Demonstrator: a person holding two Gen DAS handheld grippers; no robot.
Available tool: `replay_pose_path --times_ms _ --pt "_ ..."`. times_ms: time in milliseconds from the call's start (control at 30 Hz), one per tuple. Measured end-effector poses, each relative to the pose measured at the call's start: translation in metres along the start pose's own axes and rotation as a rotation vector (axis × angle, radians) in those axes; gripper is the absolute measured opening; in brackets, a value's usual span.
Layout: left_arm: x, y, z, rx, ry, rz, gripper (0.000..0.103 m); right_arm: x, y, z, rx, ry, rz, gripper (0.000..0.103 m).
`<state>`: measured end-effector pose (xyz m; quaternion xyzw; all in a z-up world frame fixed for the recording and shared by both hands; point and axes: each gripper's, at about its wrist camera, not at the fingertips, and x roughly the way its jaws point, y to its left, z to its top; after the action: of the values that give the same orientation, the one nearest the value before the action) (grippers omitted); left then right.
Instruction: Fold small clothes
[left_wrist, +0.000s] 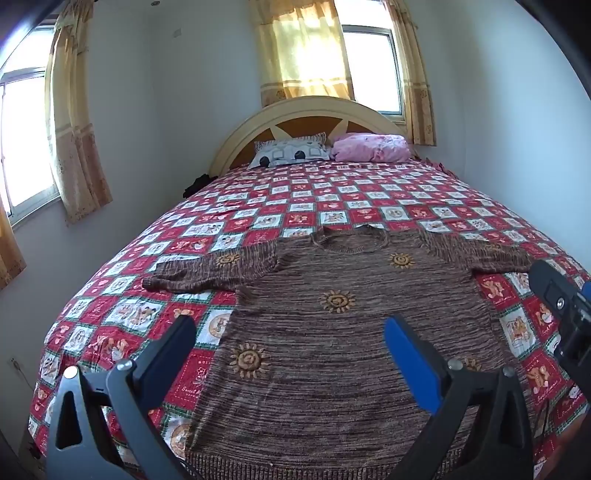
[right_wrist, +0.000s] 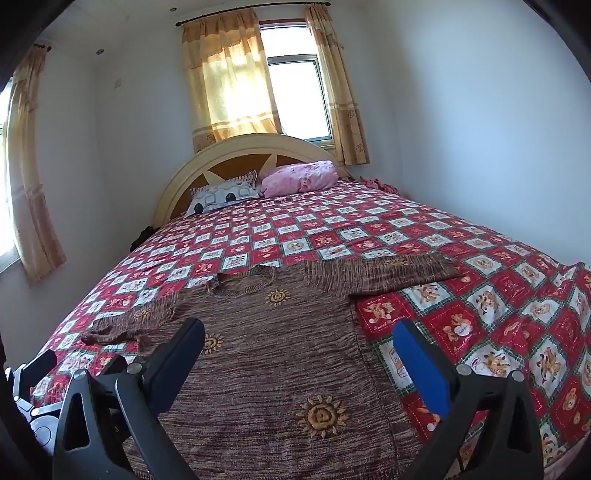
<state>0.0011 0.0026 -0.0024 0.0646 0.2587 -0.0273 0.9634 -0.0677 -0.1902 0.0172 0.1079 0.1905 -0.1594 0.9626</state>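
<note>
Here the brown sweater (left_wrist: 332, 332) lies flat on the bed (left_wrist: 369, 192), soft and floppy; both the left gripper (left_wrist: 291, 339) and right gripper (right_wrist: 299, 343) hover wide apart, best pinching a sleeve cuff (left_wrist: 149, 283).

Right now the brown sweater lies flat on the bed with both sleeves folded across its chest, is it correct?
Not quite. The brown sweater lies flat on the bed, but both sleeves are spread out to the sides, not folded across the chest. The left wrist view shows it.

- You are looking at a bedspread (right_wrist: 461, 325) whose red squares are carrying small script, seemingly "Sweet", too blurred to read surely.
- Nothing else is showing legible text.
</note>
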Motion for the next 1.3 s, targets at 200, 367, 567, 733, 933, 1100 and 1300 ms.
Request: replay_pose_path --times_ms 200,367,567,733,933,1100,1300 --pt "0.0021 0.0 -0.0022 0.0 0.007 0.003 0.103 0.0009 0.0024 -0.002 0.0 0.009 0.005 0.102" --pt "0.0028 0.0008 -0.0025 0.001 0.006 0.008 0.103 0.0018 0.0022 -0.0017 0.0 0.011 0.005 0.102" --pt "0.0038 0.0028 -0.004 0.0 0.011 0.008 0.103 0.0023 0.0004 -0.0006 0.0 0.02 0.009 0.102" --pt "0.0038 0.0023 -0.0048 0.0 0.011 0.008 0.103 0.0024 0.0015 -0.0016 -0.002 0.02 0.008 0.102" --pt "0.004 0.0028 -0.0067 0.0 0.012 0.007 0.103 0.0025 0.0037 -0.0025 -0.002 0.02 0.007 0.102" --pt "0.0043 0.0019 -0.0065 0.002 0.013 0.007 0.103 0.0027 0.0033 -0.0023 -0.003 0.02 0.007 0.102" --pt "0.0043 0.0009 -0.0082 0.001 0.018 0.006 0.103 0.0027 0.0041 -0.0029 -0.003 0.021 0.008 0.102"
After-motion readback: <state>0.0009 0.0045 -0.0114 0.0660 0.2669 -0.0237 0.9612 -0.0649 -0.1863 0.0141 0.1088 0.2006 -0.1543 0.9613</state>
